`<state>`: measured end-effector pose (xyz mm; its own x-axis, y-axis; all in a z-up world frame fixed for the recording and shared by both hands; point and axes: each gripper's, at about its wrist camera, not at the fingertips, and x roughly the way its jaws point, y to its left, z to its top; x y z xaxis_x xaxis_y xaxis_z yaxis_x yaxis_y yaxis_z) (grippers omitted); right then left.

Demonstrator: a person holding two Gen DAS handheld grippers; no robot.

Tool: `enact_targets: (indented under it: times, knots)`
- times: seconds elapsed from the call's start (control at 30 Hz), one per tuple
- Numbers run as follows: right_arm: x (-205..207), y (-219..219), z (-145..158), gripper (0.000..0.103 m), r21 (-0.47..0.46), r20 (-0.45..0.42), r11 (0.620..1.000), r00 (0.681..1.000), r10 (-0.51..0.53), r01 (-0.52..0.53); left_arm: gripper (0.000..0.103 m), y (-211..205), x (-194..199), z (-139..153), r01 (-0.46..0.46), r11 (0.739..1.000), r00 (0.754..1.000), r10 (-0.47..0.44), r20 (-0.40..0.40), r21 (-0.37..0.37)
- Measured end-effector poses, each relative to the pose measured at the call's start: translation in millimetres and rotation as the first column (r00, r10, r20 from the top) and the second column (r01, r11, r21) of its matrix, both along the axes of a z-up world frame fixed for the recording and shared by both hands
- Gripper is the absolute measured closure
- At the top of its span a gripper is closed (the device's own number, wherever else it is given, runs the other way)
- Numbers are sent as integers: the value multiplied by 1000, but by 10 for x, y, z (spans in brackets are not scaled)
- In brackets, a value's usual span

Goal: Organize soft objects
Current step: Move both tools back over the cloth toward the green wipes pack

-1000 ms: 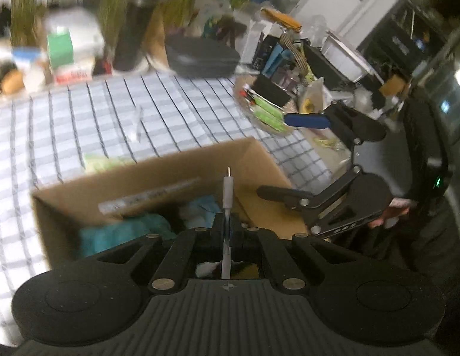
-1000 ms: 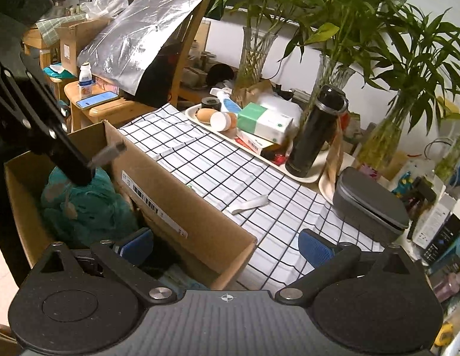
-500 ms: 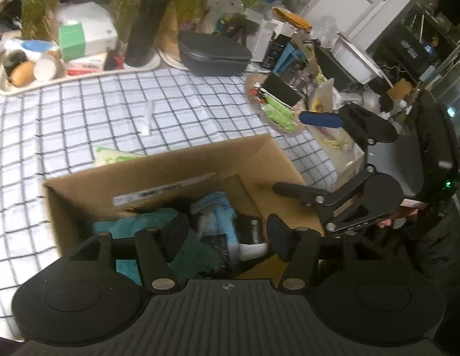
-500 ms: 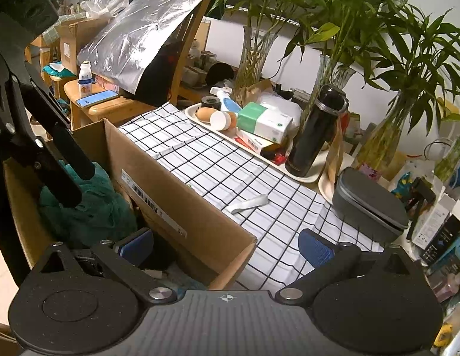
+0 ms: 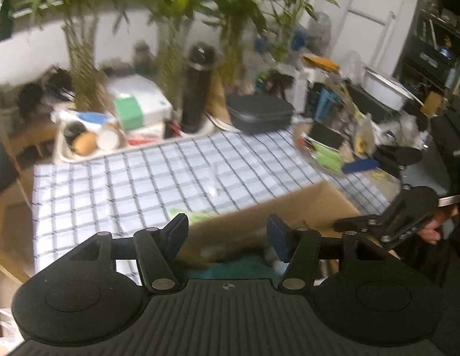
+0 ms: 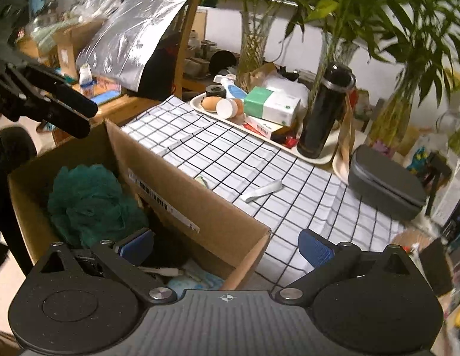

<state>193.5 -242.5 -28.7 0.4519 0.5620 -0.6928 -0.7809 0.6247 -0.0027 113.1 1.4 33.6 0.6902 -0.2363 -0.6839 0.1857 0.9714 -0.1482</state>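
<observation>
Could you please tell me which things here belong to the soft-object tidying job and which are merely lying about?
Part of the job:
cardboard box
teal mesh sponge inside it
left claw, open and empty
right claw, open and empty

Just lying about:
black flask
grey zip case
green-and-white carton
plants

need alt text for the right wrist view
An open right tool hovers empty over the corner of a cardboard box holding a teal mesh pouf. Beyond lies a checked tablecloth with a white strip, a black flask and plants.
</observation>
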Motion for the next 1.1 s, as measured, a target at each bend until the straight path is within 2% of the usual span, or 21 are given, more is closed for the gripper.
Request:
enact_targets:
  times: [0.13, 0.37, 0.53, 0.67, 0.77, 1.1]
  knots:
    - [91, -30, 0, 0, 34, -48, 998, 998, -43, 44, 45, 127, 15, -13, -46, 999, 999, 46, 23, 1]
    - [166, -50, 19, 0, 55, -30, 992, 993, -111, 113, 45, 307, 42, -107, -91, 996, 995, 90, 37, 9]
    - [274, -77, 17, 0, 69, -28, 980, 982, -186, 188, 45, 450, 93, -216, -132, 991, 990, 133, 42, -27]
    - [420, -129, -9, 0, 77, -57, 962, 964, -259, 263, 45, 527, 154, -306, -155, 987, 987, 156, 39, -30]
    - [506, -167, -14, 0, 70, -45, 951, 954, -297, 300, 45, 576, 185, -367, -157, 987, 987, 159, 36, -41]
    - [740, -173, -119, 0, 44, -43, 936, 937, -347, 349, 45, 739, 395, -572, -212, 973, 975, 216, 43, -95]
